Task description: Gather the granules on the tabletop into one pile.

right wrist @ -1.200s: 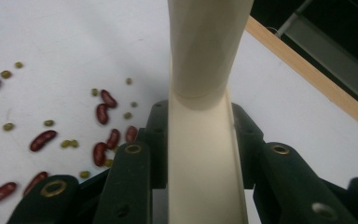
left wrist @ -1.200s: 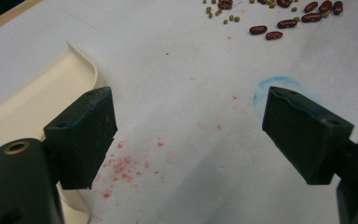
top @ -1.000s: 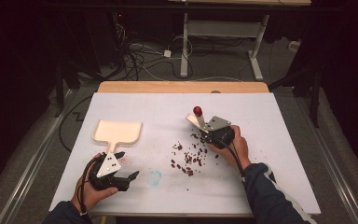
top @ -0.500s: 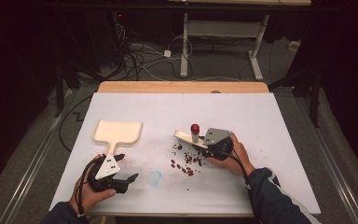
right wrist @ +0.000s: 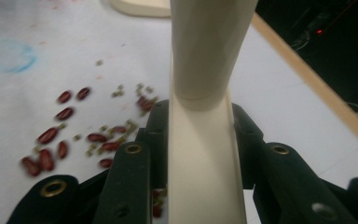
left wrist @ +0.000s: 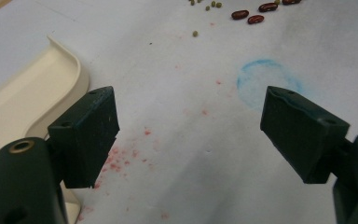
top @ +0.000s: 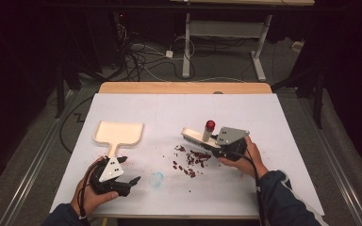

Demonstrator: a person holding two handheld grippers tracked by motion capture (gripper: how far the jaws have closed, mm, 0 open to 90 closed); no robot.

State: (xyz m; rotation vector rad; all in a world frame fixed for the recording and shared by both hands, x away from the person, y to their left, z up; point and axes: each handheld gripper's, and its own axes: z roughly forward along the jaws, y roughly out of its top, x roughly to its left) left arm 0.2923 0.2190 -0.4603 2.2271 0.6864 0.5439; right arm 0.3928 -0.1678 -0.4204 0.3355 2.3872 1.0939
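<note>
1. Right gripper, at right of centre on the table, jaws clamped tight on the cream handle of a small hand brush. The right gripper view looks straight along that handle, pinched between both black jaws.
2. Brush head points left, bristles down, held just above the far edge of the spilled beans. A red-capped knob stands up near the grip.
3. Scattered beans, dark red kidney beans with small green ones mixed in, lie near centre, just left of the right hand.
4. Cream dustpan rests flat at left, handle toward the near edge, well apart from the beans.
5. Left gripper, near-left, jaws spread wide with nothing between them; pads hang over bare white table cover, beside the dustpan handle.
6. Faint blue ring stain just right of the left gripper.
</note>
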